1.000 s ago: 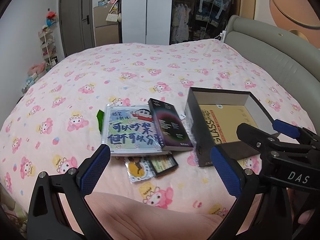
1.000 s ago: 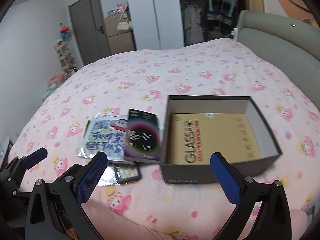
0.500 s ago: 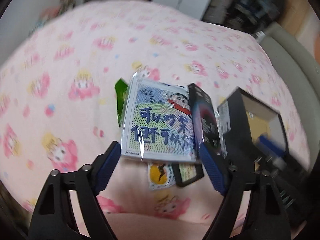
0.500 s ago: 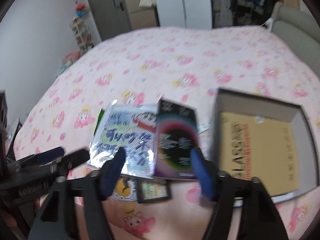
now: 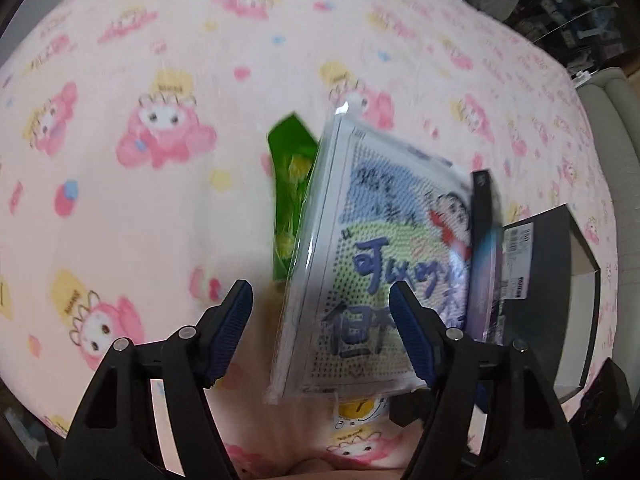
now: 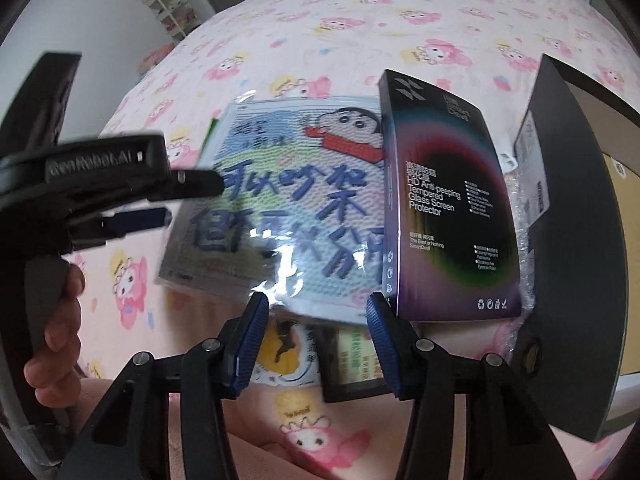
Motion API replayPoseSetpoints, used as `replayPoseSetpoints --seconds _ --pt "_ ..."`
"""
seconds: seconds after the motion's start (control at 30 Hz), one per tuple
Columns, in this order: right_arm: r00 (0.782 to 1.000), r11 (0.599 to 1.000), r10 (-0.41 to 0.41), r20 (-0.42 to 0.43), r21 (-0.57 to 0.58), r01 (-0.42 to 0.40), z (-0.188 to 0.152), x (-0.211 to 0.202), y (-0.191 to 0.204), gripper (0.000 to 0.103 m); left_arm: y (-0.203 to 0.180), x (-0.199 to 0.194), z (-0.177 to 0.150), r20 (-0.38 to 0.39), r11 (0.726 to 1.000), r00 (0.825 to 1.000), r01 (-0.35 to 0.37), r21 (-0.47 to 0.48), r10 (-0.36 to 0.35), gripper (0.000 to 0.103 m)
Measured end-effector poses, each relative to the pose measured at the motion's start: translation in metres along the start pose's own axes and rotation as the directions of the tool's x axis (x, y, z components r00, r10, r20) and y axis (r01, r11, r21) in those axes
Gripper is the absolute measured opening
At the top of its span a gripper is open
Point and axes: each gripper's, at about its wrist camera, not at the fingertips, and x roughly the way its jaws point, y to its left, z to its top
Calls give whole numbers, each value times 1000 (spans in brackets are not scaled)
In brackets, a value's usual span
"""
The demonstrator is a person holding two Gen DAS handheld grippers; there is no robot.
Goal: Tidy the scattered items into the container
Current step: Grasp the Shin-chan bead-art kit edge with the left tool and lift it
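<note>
A cartoon bead-art packet (image 5: 380, 260) (image 6: 288, 216) in clear plastic lies on the pink bed, partly over a green packet (image 5: 290, 184). A dark screen-protector box (image 6: 444, 208) (image 5: 486, 248) rests on its right edge. The black container (image 6: 568, 220) (image 5: 560, 280) stands open at the right with a tan package (image 6: 624, 208) inside. A yellow sticker (image 6: 284, 348) and a small dark card (image 6: 352, 360) peek out near me. My left gripper (image 5: 320, 320) (image 6: 176, 200) hangs open over the packet's left corner. My right gripper (image 6: 318, 340) is closing above the packet's near edge, its pads clear of it.
The bed cover (image 5: 140, 220) spreads out to the left and far side. A hand (image 6: 52, 320) holds the left gripper's handle. A shelf of toys (image 6: 168, 4) stands by the wall beyond the bed.
Both grippers have dropped close to the items and tilted down. Their jaws stand narrower than before. The left gripper now reaches over the cartoon packet's left side.
</note>
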Motion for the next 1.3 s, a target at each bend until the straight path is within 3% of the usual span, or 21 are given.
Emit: replayPoseSetpoints --seconds 0.23,0.37,0.57,0.63,0.77,0.87,0.97,1.1,1.3 --pt "1000 1000 13 -9 20 -13 9 3 -5 47 9 2 -5 -30 998 999 38 -48 -40 52" --pt "999 998 33 -7 44 -32 18 4 -10 47 6 -1 -7 -35 997 998 53 -46 -55 46" --pt "1000 999 23 -4 45 -23 21 5 -11 47 13 13 -3 -100 991 987 119 -67 -126 57" --pt "1000 998 30 -9 58 -30 18 3 -12 47 14 16 0 -103 988 985 133 -79 -141 56" --pt "997 993 67 -33 96 -64 6 5 -18 47 13 9 1 -62 983 984 161 -83 -166 41" --pt "999 995 -8 -32 96 11 1 3 -20 50 11 -3 -2 -27 982 983 177 -73 -179 33" --pt "999 986 -27 -32 164 32 1 4 -36 60 9 -12 -4 5 988 990 141 -56 -141 29" --pt "999 979 24 -38 202 -16 4 13 -42 60 5 -18 -4 30 996 996 82 -39 -80 26" --pt "993 970 100 -64 229 -83 14 27 -48 66 15 -16 -4 20 996 997 74 -52 -73 23"
